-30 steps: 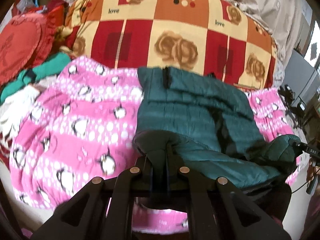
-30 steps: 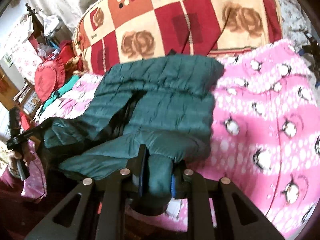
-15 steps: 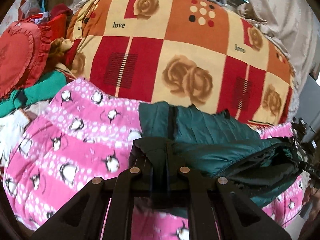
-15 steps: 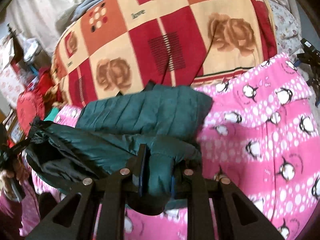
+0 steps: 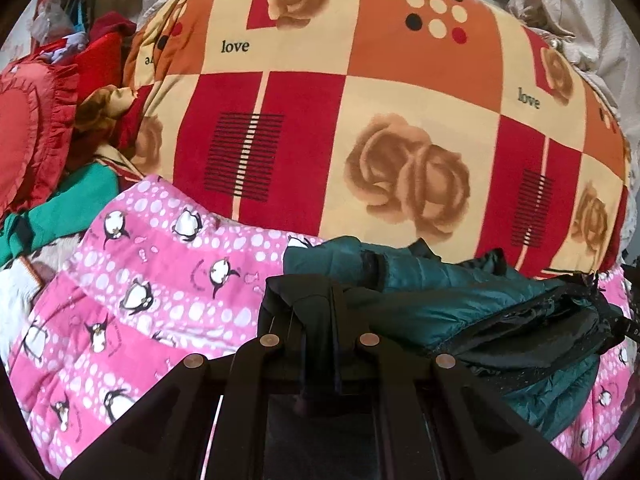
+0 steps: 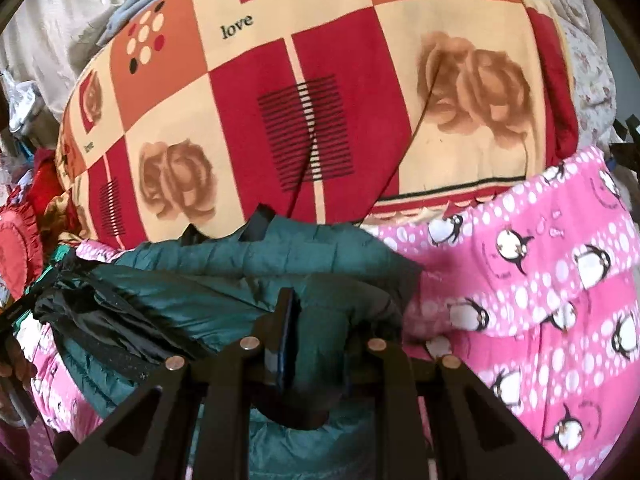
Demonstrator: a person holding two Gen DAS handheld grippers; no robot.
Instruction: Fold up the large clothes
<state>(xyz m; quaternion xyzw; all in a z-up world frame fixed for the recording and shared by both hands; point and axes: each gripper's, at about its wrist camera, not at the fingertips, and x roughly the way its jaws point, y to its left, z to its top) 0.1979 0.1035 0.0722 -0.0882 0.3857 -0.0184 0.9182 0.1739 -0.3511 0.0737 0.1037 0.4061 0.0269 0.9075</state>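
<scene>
The left gripper (image 5: 318, 316) is clamped tight on a dark edge of the teal puffer jacket (image 5: 452, 304), its jaws fully together with the fabric bunched between them. In the left wrist view the jacket stretches from that grip off to the right, doubled over on itself so that its black lining (image 5: 532, 332) shows along the fold. It lies on a pink penguin-print blanket (image 5: 160, 280) that covers the bed. Behind it rises a big bundle wrapped in a red, orange and cream quilt with roses (image 5: 360, 120). At the far left sit a red heart-shaped cushion (image 5: 28, 136) and some green cloth (image 5: 76, 204).

In the right wrist view the right gripper (image 6: 320, 328) pinches a thick roll of the same jacket (image 6: 256, 268), its jaws narrow with the padded teal cloth squeezed between them. The jacket spreads to the left, the black lining (image 6: 100, 320) exposed there, and its far edge lies just beside the rose quilt (image 6: 340, 100). The pink blanket (image 6: 540, 300) fills the right side. A hand (image 6: 14, 368) shows at the left edge.
</scene>
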